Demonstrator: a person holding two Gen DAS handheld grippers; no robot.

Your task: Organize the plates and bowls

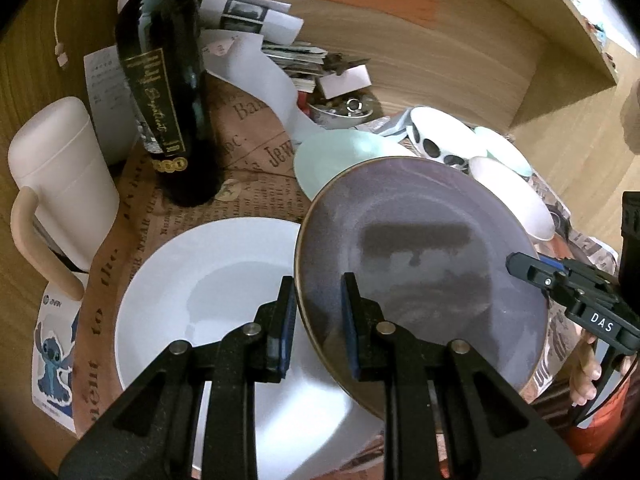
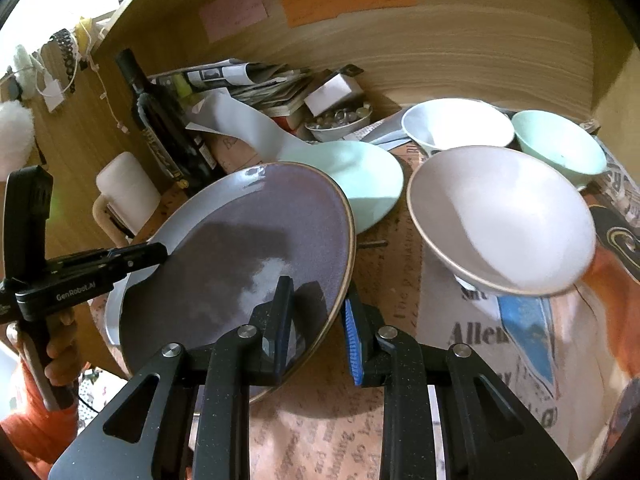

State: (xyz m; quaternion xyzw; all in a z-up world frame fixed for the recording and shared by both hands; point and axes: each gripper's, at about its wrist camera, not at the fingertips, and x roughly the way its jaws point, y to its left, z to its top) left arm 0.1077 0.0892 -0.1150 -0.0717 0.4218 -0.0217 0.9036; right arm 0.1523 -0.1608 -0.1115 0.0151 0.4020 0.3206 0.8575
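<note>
A purple plate with a brown rim [image 1: 420, 248] [image 2: 248, 240] hangs tilted above the table, held from two sides. My left gripper [image 1: 318, 292] is shut on its near-left rim. My right gripper [image 2: 316, 296] is shut on the opposite rim and shows at the right edge of the left wrist view [image 1: 532, 272]. A white plate [image 1: 224, 272] lies under the purple plate's left part. Behind it lies a mint plate [image 1: 336, 156] [image 2: 360, 176]. A pale pink bowl [image 2: 500, 216], a white bowl [image 2: 456, 124] and a mint bowl [image 2: 560, 144] stand to the right.
A dark wine bottle [image 1: 168, 92] and a white mug [image 1: 60, 176] stand at the left. Papers, books and a small dish of beads [image 1: 340, 112] crowd the back by the wooden wall [image 2: 440, 60]. Printed paper [image 2: 480, 340] covers the table. A hand [image 2: 60, 356] grips the left tool.
</note>
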